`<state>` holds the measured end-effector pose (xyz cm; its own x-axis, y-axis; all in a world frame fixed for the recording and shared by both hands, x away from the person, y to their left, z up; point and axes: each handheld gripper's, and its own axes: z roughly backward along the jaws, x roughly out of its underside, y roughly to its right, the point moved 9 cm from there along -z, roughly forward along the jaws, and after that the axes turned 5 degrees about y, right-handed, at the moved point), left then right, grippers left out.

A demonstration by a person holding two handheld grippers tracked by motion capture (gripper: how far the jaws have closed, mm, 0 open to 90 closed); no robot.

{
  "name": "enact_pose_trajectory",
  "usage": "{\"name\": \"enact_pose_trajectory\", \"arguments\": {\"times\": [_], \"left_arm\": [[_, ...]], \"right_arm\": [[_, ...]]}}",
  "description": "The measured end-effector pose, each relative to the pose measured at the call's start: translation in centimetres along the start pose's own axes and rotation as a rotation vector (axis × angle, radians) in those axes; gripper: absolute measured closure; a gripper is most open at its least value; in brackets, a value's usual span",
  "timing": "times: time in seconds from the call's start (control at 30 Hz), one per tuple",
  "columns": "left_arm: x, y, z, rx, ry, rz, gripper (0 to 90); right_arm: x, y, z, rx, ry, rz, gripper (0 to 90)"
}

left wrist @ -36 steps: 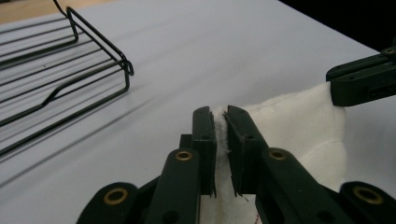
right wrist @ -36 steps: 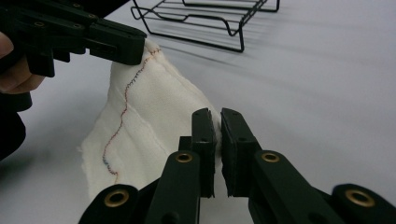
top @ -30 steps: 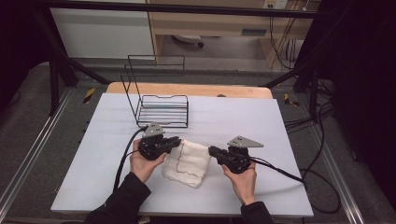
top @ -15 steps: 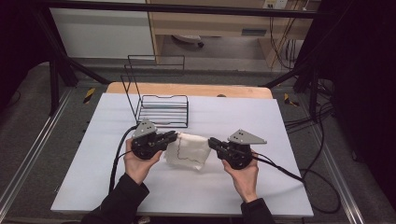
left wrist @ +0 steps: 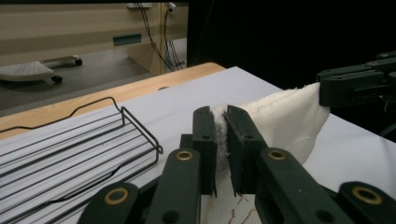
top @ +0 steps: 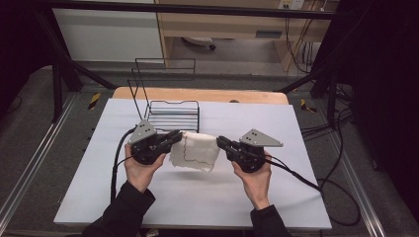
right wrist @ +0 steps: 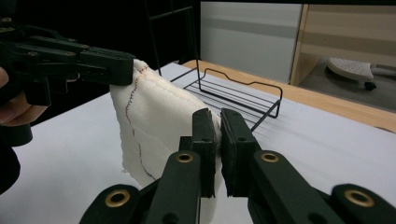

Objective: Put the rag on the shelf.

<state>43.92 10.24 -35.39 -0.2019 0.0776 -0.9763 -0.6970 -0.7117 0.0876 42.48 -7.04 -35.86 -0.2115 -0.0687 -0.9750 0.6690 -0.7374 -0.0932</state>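
A cream cloth (top: 195, 150) with a thin dark stitched line hangs in the air between my two grippers, above the middle of the white table (top: 296, 128). My left gripper (top: 177, 136) is shut on the cloth's left top corner, and the cloth (left wrist: 280, 114) stretches away from its jaws to the far gripper. My right gripper (top: 221, 142) is shut on the right top corner. In the right gripper view the cloth (right wrist: 154, 121) drapes down from the other gripper toward the table.
A black wire rack (top: 170, 111) stands just behind the cloth at the table's back left, with a tall wire back. A wooden strip (top: 207, 95) runs along the table's far edge. Cables trail from both grippers, the right one (top: 316, 185) across the table's right side.
Both grippers have lifted the cloth off the table and moved apart. It lay bunched and folded a second ago; now it hangs spread between them.
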Motion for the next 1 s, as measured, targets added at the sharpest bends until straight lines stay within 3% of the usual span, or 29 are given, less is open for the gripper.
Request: {"name": "enact_pose_trajectory", "arguments": {"times": [1.0], "left_arm": [[-4.0,-2.7,2.1,-0.063,0.117,0.012,82.4]], "right_arm": [[-4.9,-1.5,-2.4,0.000,0.109,0.036,85.1]]}}
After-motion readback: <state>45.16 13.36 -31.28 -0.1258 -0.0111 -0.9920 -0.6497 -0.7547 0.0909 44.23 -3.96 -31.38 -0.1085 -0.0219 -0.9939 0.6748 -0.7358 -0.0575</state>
